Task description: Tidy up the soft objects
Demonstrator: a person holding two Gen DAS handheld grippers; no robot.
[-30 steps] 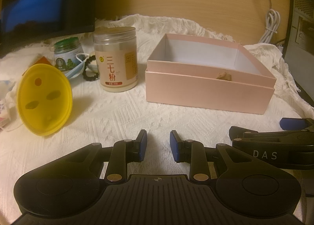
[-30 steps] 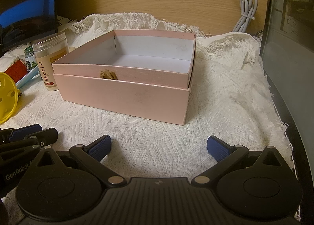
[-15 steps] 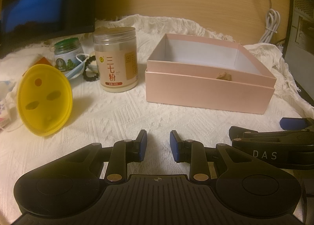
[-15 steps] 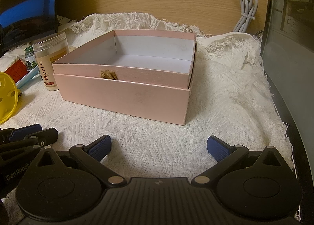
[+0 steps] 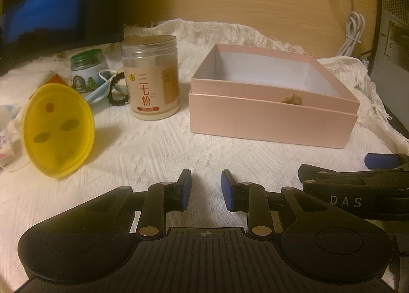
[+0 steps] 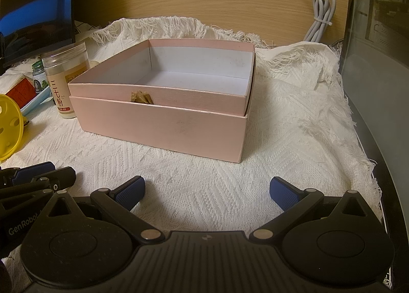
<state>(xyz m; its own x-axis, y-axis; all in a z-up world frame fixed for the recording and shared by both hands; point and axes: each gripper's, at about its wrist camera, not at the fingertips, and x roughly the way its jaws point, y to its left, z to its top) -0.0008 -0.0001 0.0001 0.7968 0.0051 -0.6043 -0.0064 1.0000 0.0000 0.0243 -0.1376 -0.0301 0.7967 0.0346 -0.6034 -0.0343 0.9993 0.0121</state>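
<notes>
An open pink box (image 5: 271,124) (image 6: 163,129) stands on the white cloth, its white inside bare as far as I see. A blue face mask (image 5: 98,89) lies at the far left behind a yellow lid. My left gripper (image 5: 206,188) rests low on the cloth in front of the box, its jaws narrowly apart and empty. My right gripper (image 6: 207,190) rests beside it to the right, wide open and empty. It also shows in the left wrist view (image 5: 378,162).
A yellow lid (image 5: 57,126) leans at left. A tall jar (image 5: 150,77), a green-lidded jar (image 5: 88,69) and a black bead bracelet (image 5: 116,94) stand behind it. A monitor (image 5: 61,4) is at back left, a computer case (image 6: 378,37) at right, a white cable (image 6: 320,14) behind.
</notes>
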